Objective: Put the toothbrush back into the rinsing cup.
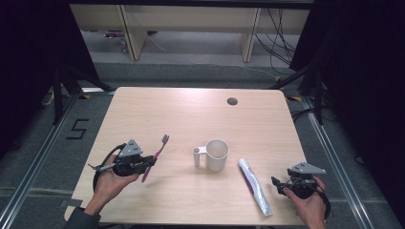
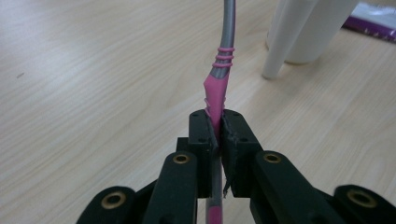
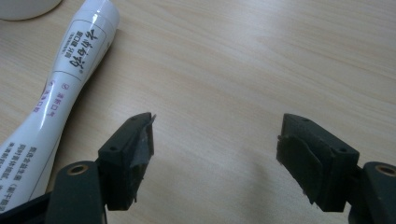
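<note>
Currently we hold the toothbrush in the left hand-held gripper, whose jaws are clamped tight on the pink handle, bristles pointing up and away from us over the left part of the desk. The right hand-held gripper rests near the desk's right front corner with its jaws wide apart and nothing between them, just beside the toothpaste tube. The white mug stands upright in the middle, between the two hands, its handle turned toward the toothbrush. We judge the step in hand to be carrying the brush to the mug and dropping it in. To do it well, we should lift the brush above the rim, tip it upright, and lower the handle end into the opening before letting go, without knocking the mug's handle. Bare wood lies between brush and mug, and the far half of the desk gives us spare room; only the front edge is close to both hands.
</note>
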The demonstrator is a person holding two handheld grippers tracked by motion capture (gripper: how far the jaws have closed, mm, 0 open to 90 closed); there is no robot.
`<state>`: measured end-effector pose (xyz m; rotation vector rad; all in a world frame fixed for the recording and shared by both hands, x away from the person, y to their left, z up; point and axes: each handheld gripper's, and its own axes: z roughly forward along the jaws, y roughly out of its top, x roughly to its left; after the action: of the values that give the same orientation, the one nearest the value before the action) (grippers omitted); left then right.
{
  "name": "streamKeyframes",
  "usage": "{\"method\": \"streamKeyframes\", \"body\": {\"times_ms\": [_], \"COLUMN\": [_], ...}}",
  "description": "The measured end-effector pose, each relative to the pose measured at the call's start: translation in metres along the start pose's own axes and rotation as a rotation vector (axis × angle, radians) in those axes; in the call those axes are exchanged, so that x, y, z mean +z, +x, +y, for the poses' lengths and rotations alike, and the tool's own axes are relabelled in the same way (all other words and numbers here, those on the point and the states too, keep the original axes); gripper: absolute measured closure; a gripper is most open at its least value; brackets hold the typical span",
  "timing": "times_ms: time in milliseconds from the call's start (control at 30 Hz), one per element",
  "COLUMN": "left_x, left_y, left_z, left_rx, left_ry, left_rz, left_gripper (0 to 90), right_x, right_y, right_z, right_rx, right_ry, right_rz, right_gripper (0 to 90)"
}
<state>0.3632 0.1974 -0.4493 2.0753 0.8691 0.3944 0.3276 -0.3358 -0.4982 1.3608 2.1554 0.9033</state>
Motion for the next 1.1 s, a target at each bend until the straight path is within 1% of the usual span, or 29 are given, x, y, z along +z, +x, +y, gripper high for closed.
{"method": "streamKeyframes", "body": {"times_ms": [67,100,133,167,200,300,333,367,400,433,467,500,533,600,633,667,700,733,800,867,900,967,1000,1100], "left_x": [0.000,0.000,-0.001,-0.001,-0.001,-0.002,-0.001,-0.002,-0.001,-0.001,-0.001,-0.001,-0.001,0.000,0.000,0.000,0.001,0.001,0.002,0.003,0.004,0.006,0.007,0.008], "left_y": [-0.002,-0.002,-0.001,-0.002,-0.002,-0.003,-0.003,-0.004,-0.005,-0.006,-0.007,-0.008,-0.009,-0.010,-0.010,-0.010,-0.011,-0.011,-0.012,-0.013,-0.013,-0.014,-0.014,-0.016], "left_z": [0.001,0.001,0.002,0.002,0.002,0.003,0.004,0.004,0.004,0.005,0.006,0.007,0.008,0.011,0.012,0.013,0.014,0.016,0.018,0.022,0.023,0.027,0.029,0.033], "left_rx": [-0.034,-0.034,-0.021,-0.047,-0.056,-0.056,-0.056,-0.061,-0.063,-0.067,-0.072,-0.077,-0.075,-0.087,-0.094,-0.103,-0.105,-0.103,-0.110,-0.107,-0.106,-0.114,-0.109,-0.103], "left_ry": [-0.040,-0.053,-0.059,-0.083,-0.094,-0.123,-0.141,-0.159,-0.178,-0.193,-0.215,-0.227,-0.245,-0.259,-0.269,-0.275,-0.281,-0.290,-0.306,-0.332,-0.336,-0.360,-0.368,-0.390], "left_rz": [0.005,0.011,0.015,0.011,0.008,0.016,0.008,0.010,-0.002,0.002,-0.005,-0.004,-0.011,-0.026,-0.026,-0.033,-0.034,-0.024,-0.039,-0.034,-0.037,-0.040,-0.045,-0.037], "left_gripper": [82.9,82.9,82.9,82.9,82.9,82.9,82.9,82.9,82.9,82.9,82.9,82.9,82.9,82.8,82.8,82.9,82.8,82.9,82.9,82.9,82.9,82.9,82.9,82.9], "right_x": [0.000,0.000,0.001,0.000,0.000,0.000,0.000,0.000,0.000,0.000,0.000,0.000,0.000,-0.001,0.000,0.000,0.001,0.001,0.001,0.001,0.000,0.000,0.000,0.000], "right_y": [0.000,0.000,0.000,0.000,0.000,0.000,0.000,0.000,0.000,0.000,0.000,-0.001,0.000,0.000,-0.001,-0.004,-0.005,-0.005,-0.005,-0.005,-0.004,-0.004,-0.003,-0.004], "right_z": [0.000,0.000,0.000,0.000,0.000,0.000,0.000,0.000,0.000,0.000,0.000,0.000,0.000,0.000,-0.001,0.000,0.000,0.000,0.000,0.000,0.000,0.000,0.000,0.000], "right_rx": [-0.004,-0.002,-0.001,0.003,0.004,0.003,0.003,0.002,0.002,0.003,0.004,0.001,0.010,0.021,-0.001,-0.043,-0.063,-0.057,-0.059,-0.057,-0.037,-0.038,-0.031,-0.041], "right_ry": [-0.002,-0.001,-0.001,0.001,0.001,-0.002,-0.002,-0.005,-0.005,-0.006,-0.006,-0.007,-0.005,0.000,-0.005,-0.014,-0.023,-0.021,-0.022,-0.019,-0.014,-0.016,-0.016,-0.017], "right_rz": [0.000,0.003,0.003,0.003,0.004,0.002,0.002,0.000,-0.004,-0.003,-0.003,-0.002,0.001,0.004,-0.002,-0.005,-0.002,0.006,0.003,-0.001,-0.008,-0.003,-0.004,-0.003], "right_gripper": [27.6,27.7,27.6,27.6,27.7,27.6,27.6,27.7,27.6,27.7,27.7,27.6,27.7,27.7,27.7,27.6,27.6,27.6,27.7,27.7,27.6,27.6,27.6,27.6]}}
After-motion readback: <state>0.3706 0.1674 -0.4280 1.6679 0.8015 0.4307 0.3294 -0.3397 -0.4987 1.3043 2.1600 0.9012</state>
